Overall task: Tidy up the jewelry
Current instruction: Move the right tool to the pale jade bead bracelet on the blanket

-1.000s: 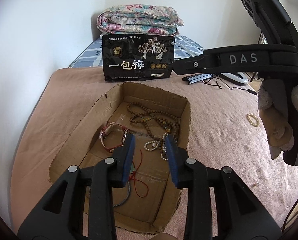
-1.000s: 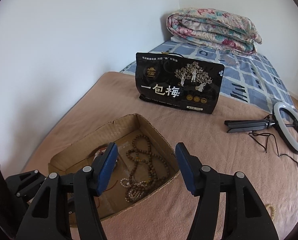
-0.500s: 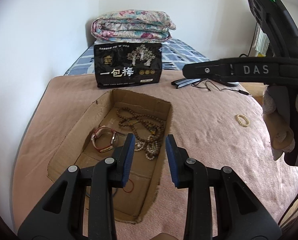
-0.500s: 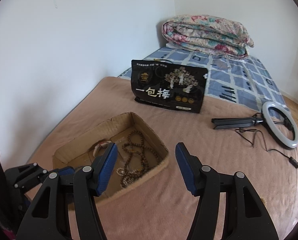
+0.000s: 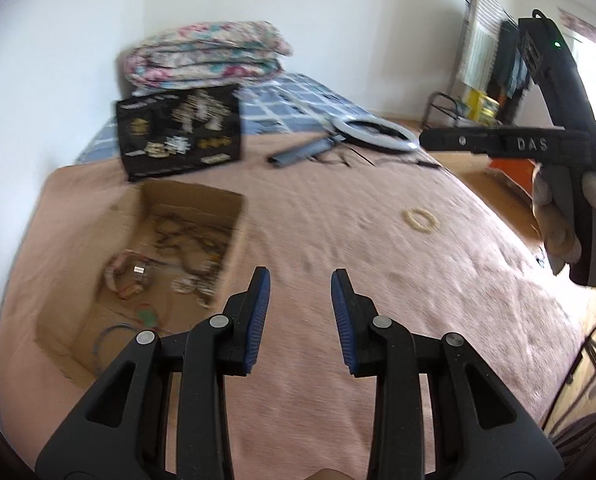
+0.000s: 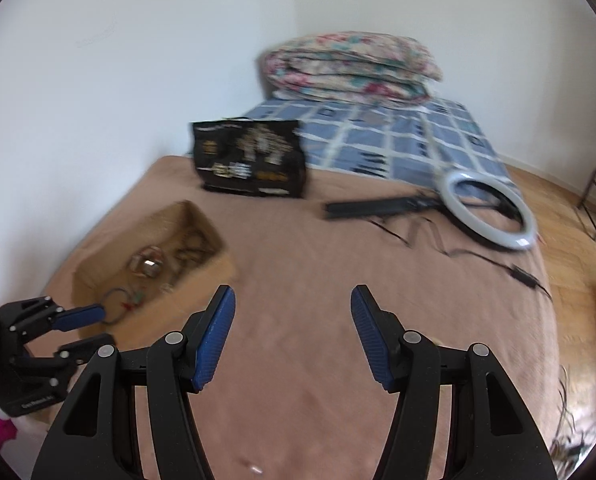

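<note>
On the bed [image 5: 338, 240], under its pinkish-brown blanket, there's a shallow cardboard box [image 5: 146, 248] sitting toward the wall side. It already has most of the jewelry in it: a tangle of dark bead strands [image 5: 190, 236], what looks like a watch or bangle [image 5: 124, 280] and some thin cords near the front edge. The shots are motion-blurred, so I can't make out more than that.

One piece isn't in the box: a small pale bead bracelet [image 5: 420, 218] lying by itself on the blanket, well apart from the box on its right. My guess is that's the next thing to get.

The left gripper [image 5: 300, 306] hangs above bare blanket just right of the box, jaws released with nothing between them. The right gripper [image 6: 292, 334] has its jaws spread wide and empty too, pointed at open blanket; the bracelet isn't in its own view. It probably makes sense for the right one to take it, being on that side.

A black snack bag [image 6: 250, 158], a ring light [image 6: 486, 210] on its folded stand and a rolled floral quilt [image 6: 350, 64] sit farther back, well out of the way.
</note>
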Tool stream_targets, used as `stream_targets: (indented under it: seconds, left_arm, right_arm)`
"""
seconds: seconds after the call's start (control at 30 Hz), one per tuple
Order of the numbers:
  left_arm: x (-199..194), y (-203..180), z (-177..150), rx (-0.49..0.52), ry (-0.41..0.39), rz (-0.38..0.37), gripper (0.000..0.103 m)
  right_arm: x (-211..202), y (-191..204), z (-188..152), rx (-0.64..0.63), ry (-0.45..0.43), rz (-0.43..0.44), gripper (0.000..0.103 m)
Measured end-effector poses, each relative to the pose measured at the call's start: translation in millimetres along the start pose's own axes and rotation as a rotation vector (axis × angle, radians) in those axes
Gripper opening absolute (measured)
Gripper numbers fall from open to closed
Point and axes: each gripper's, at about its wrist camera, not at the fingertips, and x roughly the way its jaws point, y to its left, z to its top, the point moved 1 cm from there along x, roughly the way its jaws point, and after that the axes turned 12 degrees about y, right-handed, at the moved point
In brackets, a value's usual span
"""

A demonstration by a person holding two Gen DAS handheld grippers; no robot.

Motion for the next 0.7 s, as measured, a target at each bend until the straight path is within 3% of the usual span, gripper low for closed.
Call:
stream_targets:
  seconds: [0.33, 0.6, 0.7]
  left_arm:
    - [43.9, -54.9, -16.6, 0.114, 0.104, -0.147, 0.031]
    - [71.8, -83.5, -30.4, 0.184, 0.194, -0.212, 0.031]
    - [78.6, -93.9, -35.5, 0.216, 0.216, -0.231, 0.024]
  right_arm:
    - [17.6, -88.3, -64.0, 0.156, 0.063, -0.073, 0.061]
    - [49.9, -123.7, -94.0, 0.245, 0.127, -0.063, 0.061]
    - [58.8, -131.7, -99.0, 0.261, 0.141, -0.073, 0.061]
